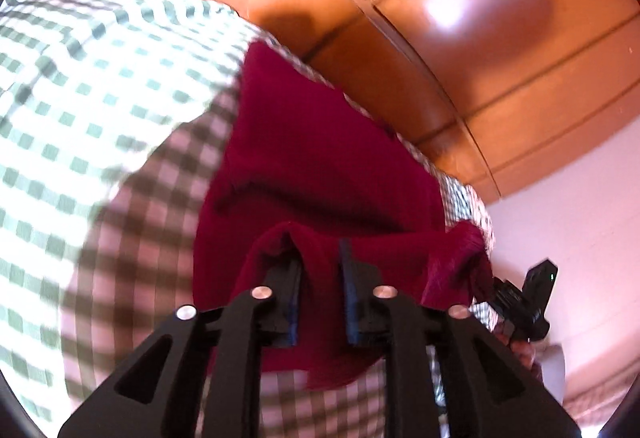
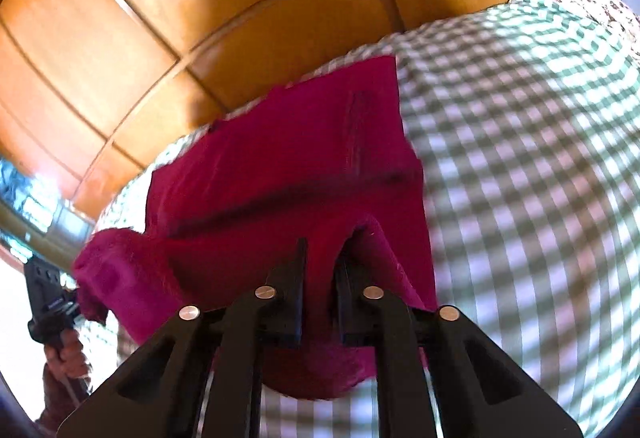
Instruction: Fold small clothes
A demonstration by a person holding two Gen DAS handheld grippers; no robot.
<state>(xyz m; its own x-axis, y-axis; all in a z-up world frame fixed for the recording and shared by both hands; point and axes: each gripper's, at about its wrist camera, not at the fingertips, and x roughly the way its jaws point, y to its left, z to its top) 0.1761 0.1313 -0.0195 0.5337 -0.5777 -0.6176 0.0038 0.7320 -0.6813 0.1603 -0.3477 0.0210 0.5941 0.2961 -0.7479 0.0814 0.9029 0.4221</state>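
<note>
While both tongs pinch near edge of crimson garment (image 1: 320, 157), left tongs (image 1: 320, 258) and right tongs (image 2: 322, 262) closed on cloth over checked bed (image 1: 100, 97): carry level toward far edge, align corners, keep tension even.

Looks like a home bedroom to me: I'm over a soft surface covered in a green-and-white checked sheet (image 1: 80, 85), which bulges like a mattress or bedding. Right behind it I see glossy orange-brown wooden panels (image 2: 120, 17) with grooved seams, like wardrobe doors or a headboard, and a plain white wall (image 1: 580, 222) beside them. A floral-print fabric (image 2: 592, 5) sits at the far edge of the sheet, probably a pillow or quilt, and bright daylight glares off the wood.
</note>
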